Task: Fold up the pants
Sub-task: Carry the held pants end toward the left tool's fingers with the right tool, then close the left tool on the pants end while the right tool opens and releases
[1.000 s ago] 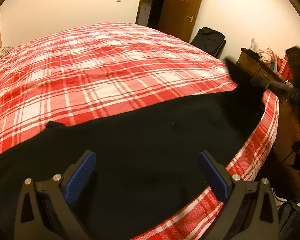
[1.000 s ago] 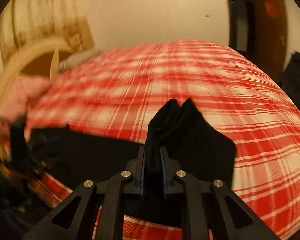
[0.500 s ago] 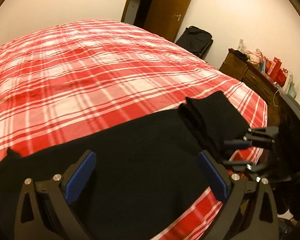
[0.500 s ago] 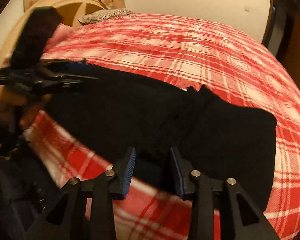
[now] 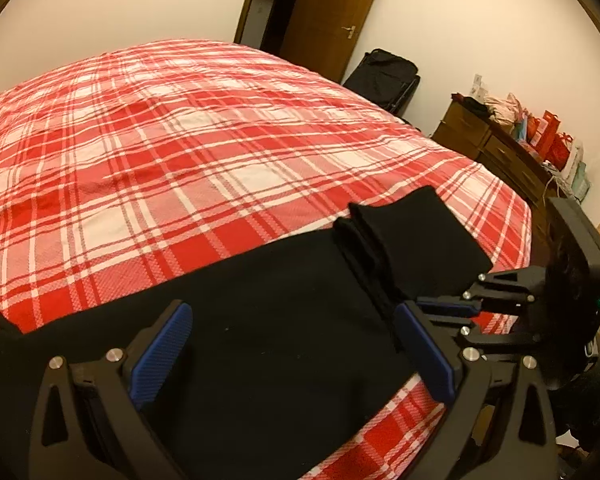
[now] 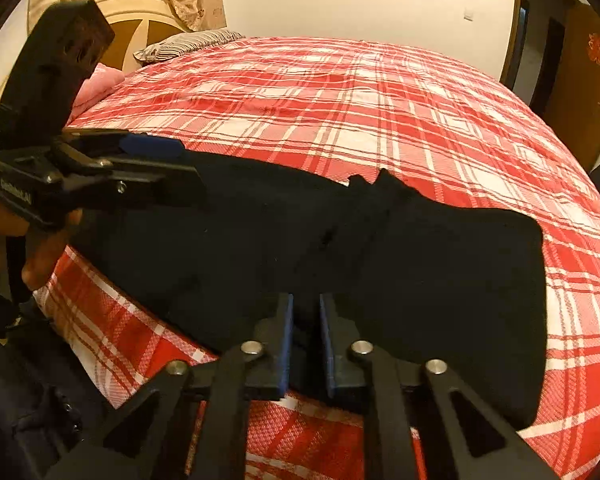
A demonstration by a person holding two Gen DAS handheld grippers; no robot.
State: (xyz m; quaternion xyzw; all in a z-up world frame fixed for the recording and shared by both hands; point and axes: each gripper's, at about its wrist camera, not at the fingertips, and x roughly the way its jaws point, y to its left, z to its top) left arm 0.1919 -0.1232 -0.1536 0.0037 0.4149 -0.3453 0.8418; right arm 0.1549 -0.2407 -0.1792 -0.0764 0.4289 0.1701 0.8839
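The bed (image 5: pixel 204 152) carried the black pants (image 5: pixel 284 344) along its near edge, one end folded over at the right. The left gripper (image 5: pixel 296 356) hung above them, fingers spread wide, gripping nothing. The right gripper (image 6: pixel 305 334) had just narrowed, nipping the pants' near edge.

Plaid bedspread (image 5: pixel 204 152), brown door (image 5: pixel 332 16), wooden dresser (image 5: pixel 500 152), striped pillow (image 6: pixel 188 42).

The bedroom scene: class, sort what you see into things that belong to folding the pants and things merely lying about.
Belongs to the job:
black pants, spread along the bed's near edge
left gripper, open above them
right gripper, shut on the pants' near edge
plaid bedspread, the work surface

Lying about:
striped pillow
black suitcase
wooden dresser
red gift bags
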